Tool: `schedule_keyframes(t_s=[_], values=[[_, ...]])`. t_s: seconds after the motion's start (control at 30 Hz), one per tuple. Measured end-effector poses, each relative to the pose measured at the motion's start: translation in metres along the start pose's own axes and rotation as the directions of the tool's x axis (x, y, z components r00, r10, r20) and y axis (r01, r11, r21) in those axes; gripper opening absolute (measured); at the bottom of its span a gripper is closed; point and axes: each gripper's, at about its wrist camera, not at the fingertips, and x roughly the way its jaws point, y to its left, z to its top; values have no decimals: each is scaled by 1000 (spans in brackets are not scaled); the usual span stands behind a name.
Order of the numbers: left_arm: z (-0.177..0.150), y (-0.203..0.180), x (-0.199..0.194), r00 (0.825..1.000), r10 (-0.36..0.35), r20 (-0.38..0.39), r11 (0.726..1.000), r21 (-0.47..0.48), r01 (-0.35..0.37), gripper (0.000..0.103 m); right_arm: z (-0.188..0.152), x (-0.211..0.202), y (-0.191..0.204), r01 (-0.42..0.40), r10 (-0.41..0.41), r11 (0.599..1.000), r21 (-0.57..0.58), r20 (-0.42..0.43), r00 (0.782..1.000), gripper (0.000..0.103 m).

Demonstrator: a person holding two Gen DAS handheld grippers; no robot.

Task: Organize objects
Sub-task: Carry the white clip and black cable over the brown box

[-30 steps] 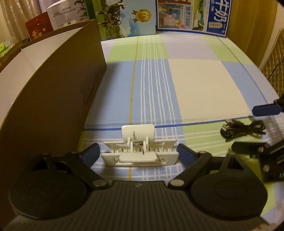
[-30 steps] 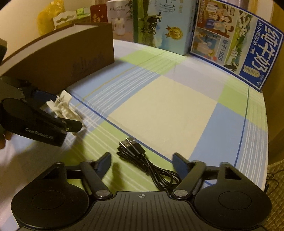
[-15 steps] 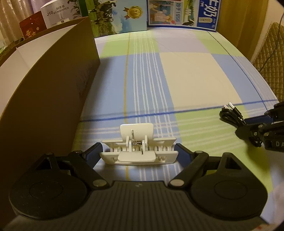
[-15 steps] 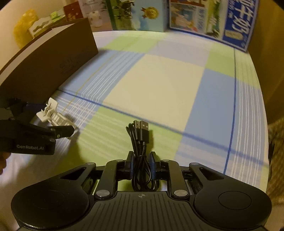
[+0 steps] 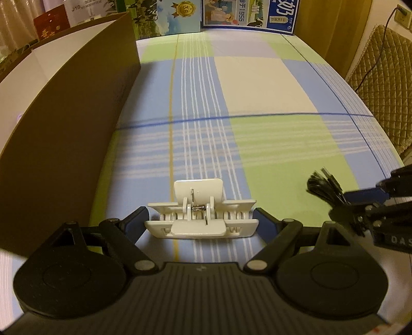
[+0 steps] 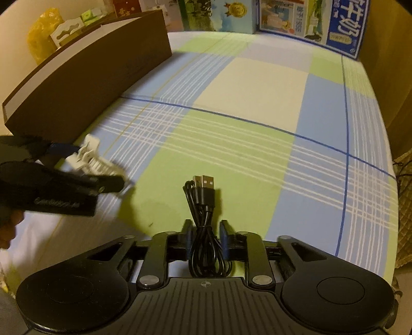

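A: What is standing around the tongs?

B: A tall brown box (image 5: pixel 67 134) is standing close on the left side of the left gripper (image 5: pixel 201 219), and its wall is blocking that side. Ahead of both grippers the checked cloth (image 5: pixel 262 85) is lying bare, and printed cartons (image 6: pixel 332 23) are standing at its far end. A yellow bag (image 6: pixel 43 38) is sitting behind the box.

A: And the task's things?

B: The white clip (image 5: pixel 202 219) is sitting across between the left gripper's fingers, and both pads are pressing on its ends, so it is gripping the clip. The black cable (image 6: pixel 204 226) is bundled between the fingers of the right gripper (image 6: pixel 205 233). Its jaws have just been opening a little, but the pads are touching the bundle on both sides and holding it. The plugs are pointing forward, away from the gripper.

A: What is difficult to see?

B: In the left wrist view the right gripper is cut off by the right edge and blurred. In the right wrist view the left gripper and the clip are blurred too. Of the person, only a part of a hand (image 6: pixel 10 226) is showing at the left edge. The inside of the box is hidden.
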Motion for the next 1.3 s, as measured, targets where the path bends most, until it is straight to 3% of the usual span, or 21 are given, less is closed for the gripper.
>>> schedule_keyframes(t_s=[0.07,0.2,0.23,0.3,0.4,0.7,1.03,1.3], values=[[-5,1,-4,1000,3,-3,1000,-14,-3,85,-1,1,3,20,-20,1000,-5,26,999,32],[-11,5,-9,1000,16,1,999,-37,-16,85,-3,6,13,59,-55,997,-55,61,997,32],[-12,5,-10,1000,20,2,999,-44,-20,85,-4,7,14,65,-60,996,-66,69,996,31],[-13,6,-12,1000,26,4,998,-55,-26,85,-4,7,17,66,-60,994,-84,81,995,17],[-14,8,-18,999,32,15,997,-66,-31,85,-2,9,18,64,-58,994,-89,72,996,16],[-13,6,-41,999,21,50,998,-68,-18,85,-3,-13,15,-9,8,1000,14,65,998,14],[-3,10,-77,992,2,127,998,-58,5,85,9,-46,26,-58,48,996,62,151,987,14],[8,31,-111,980,4,201,997,-71,10,85,34,-73,48,-135,114,988,74,236,965,14]])
